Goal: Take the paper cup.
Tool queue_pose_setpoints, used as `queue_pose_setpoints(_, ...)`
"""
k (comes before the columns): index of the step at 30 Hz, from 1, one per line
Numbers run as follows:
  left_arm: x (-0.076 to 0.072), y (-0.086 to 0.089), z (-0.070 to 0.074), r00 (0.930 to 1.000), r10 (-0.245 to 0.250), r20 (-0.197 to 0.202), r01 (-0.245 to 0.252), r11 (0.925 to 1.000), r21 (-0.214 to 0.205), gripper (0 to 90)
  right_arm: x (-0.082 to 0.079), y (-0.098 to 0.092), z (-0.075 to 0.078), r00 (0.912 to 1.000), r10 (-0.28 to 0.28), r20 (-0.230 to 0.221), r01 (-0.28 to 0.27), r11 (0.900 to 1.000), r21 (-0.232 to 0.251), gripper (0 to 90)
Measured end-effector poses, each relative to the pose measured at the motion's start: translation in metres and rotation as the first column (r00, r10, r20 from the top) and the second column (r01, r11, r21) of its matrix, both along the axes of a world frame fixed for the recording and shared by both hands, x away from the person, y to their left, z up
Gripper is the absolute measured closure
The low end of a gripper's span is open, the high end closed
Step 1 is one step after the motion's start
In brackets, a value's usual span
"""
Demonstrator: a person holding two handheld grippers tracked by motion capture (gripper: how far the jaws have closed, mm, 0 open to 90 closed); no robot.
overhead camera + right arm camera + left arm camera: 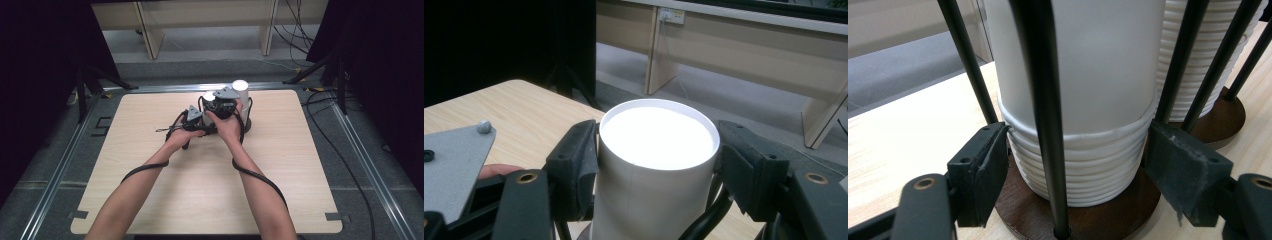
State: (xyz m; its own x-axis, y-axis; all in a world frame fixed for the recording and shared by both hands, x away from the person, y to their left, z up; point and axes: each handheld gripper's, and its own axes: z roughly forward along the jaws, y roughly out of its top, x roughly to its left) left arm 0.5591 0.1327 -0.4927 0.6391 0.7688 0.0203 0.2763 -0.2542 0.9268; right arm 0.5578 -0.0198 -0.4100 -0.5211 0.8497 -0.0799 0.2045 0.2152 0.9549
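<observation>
Separating one cup: right gripper (656,165) clamps the top cup (656,150) at its upturned base; left gripper (1078,165) pinches the cup stack (1078,160) low, just above the holder base (1088,220). Best lifted straight up between the rods (1040,100).

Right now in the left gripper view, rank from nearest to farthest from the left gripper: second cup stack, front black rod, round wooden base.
1. front black rod, centre, between the jaws.
2. round wooden base, just behind, below.
3. second cup stack, far right, behind.
</observation>
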Motion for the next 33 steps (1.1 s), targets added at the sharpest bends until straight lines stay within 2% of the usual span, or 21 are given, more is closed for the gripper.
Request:
queue_pose_setpoints(5,0.0022,0.0008,0.0005,0.9999,0.002,-0.015,-0.003,0.9994,-0.035,23.1,0.0001,0.0007,0.0001,1.0000,-0.003,0.006,0.003,1.0000,0.003,35.8)
queue_pose_setpoints(6,0.0026,0.0016,0.0008,0.9998,-0.003,-0.018,0.002,0.9996,-0.027,22.8,0.0005,0.0005,0.0000,1.0000,-0.004,0.006,0.004,1.0000,0.005,35.6)
queue_pose_setpoints(8,0.0035,0.0003,0.0006,0.9998,0.003,-0.018,-0.003,0.9992,-0.039,22.5,0.0013,0.0004,-0.0001,0.9999,0.010,0.004,-0.010,0.9999,0.010,35.6)
queue_pose_setpoints(9,0.0040,-0.0002,0.0006,0.9998,0.003,-0.019,-0.004,0.9994,-0.036,22.0,0.0004,0.0010,0.0000,0.9998,0.005,-0.017,-0.005,0.9997,0.022,35.5)
queue_pose_setpoints(12,0.0048,-0.0011,0.0005,0.9999,0.001,-0.017,-0.001,0.9995,-0.031,21.8,-0.0006,0.0018,0.0006,0.9994,-0.013,-0.031,0.014,0.9997,0.019,34.6)
queue_pose_setpoints(13,0.0040,-0.0008,0.0009,0.9998,0.002,-0.018,-0.002,0.9997,-0.024,21.9,0.0006,0.0021,0.0004,0.9999,-0.015,-0.003,0.015,0.9999,0.008,33.1)
queue_pose_setpoints(15,0.0039,-0.0006,0.0009,0.9998,0.000,-0.018,-0.001,0.9997,-0.024,22.1,0.0010,0.0021,0.0004,1.0000,-0.008,0.001,0.008,1.0000,-0.004,32.5)
queue_pose_setpoints(16,0.0040,-0.0004,0.0010,0.9998,-0.002,-0.018,0.002,0.9997,-0.023,22.4,-0.0009,0.0052,-0.0010,0.9996,-0.019,-0.021,0.019,0.9998,0.000,32.4)
queue_pose_setpoints(17,0.0041,-0.0002,0.0011,0.9998,-0.004,-0.018,0.003,0.9998,-0.022,22.4,0.0003,0.0053,-0.0018,0.9996,-0.027,0.010,0.027,0.9996,-0.012,32.5)
queue_pose_setpoints(19,0.0042,0.0001,0.0014,0.9998,-0.006,-0.018,0.006,0.9998,-0.020,22.6,0.0003,0.0057,-0.0021,0.9995,-0.029,0.011,0.030,0.9994,-0.019,33.0)
queue_pose_setpoints(21,0.0042,0.0002,0.0015,0.9998,-0.009,-0.017,0.008,0.9998,-0.018,22.8,0.0002,0.0051,-0.0020,0.9992,-0.038,0.012,0.038,0.9993,-0.005,34.4)
queue_pose_setpoints(22,0.0043,0.0002,0.0015,0.9998,-0.008,-0.017,0.008,0.9998,-0.018,22.8,0.0000,0.0052,-0.0017,0.9995,-0.031,-0.002,0.031,0.9995,0.002,34.6)
queue_pose_setpoints(25,0.0043,0.0002,0.0015,0.9998,-0.008,-0.017,0.008,0.9998,-0.018,22.9,0.0003,0.0039,-0.0010,0.9995,-0.030,0.006,0.030,0.9995,0.008,35.2)
queue_pose_setpoints(26,0.0042,0.0001,0.0016,0.9998,-0.008,-0.017,0.007,0.9998,-0.019,22.9,-0.0009,0.0043,-0.0006,0.9995,-0.030,-0.014,0.030,0.9994,0.019,35.4)
queue_pose_setpoints(28,0.0042,-0.0001,0.0019,0.9998,-0.007,-0.019,0.006,0.9998,-0.018,22.9,-0.0008,0.0040,0.0002,0.9992,-0.035,0.018,0.034,0.9992,0.019,35.8)
queue_pose_setpoints(30,0.0042,0.0001,0.0019,0.9998,-0.007,-0.018,0.007,0.9998,-0.018,23.0,-0.0008,0.0031,0.0022,0.9994,-0.022,0.026,0.022,0.9997,0.010,35.9)
queue_pose_setpoints(32,0.0044,0.0001,0.0021,0.9998,-0.009,-0.018,0.009,0.9998,-0.015,23.0,-0.0012,0.0036,0.0025,0.9991,-0.030,0.030,0.030,0.9994,0.020,36.0)
queue_pose_setpoints(33,0.0044,0.0001,0.0023,0.9998,-0.009,-0.018,0.009,0.9999,-0.013,23.0,-0.0021,0.0039,0.0032,0.9996,-0.026,0.012,0.025,0.9992,0.031,36.1)
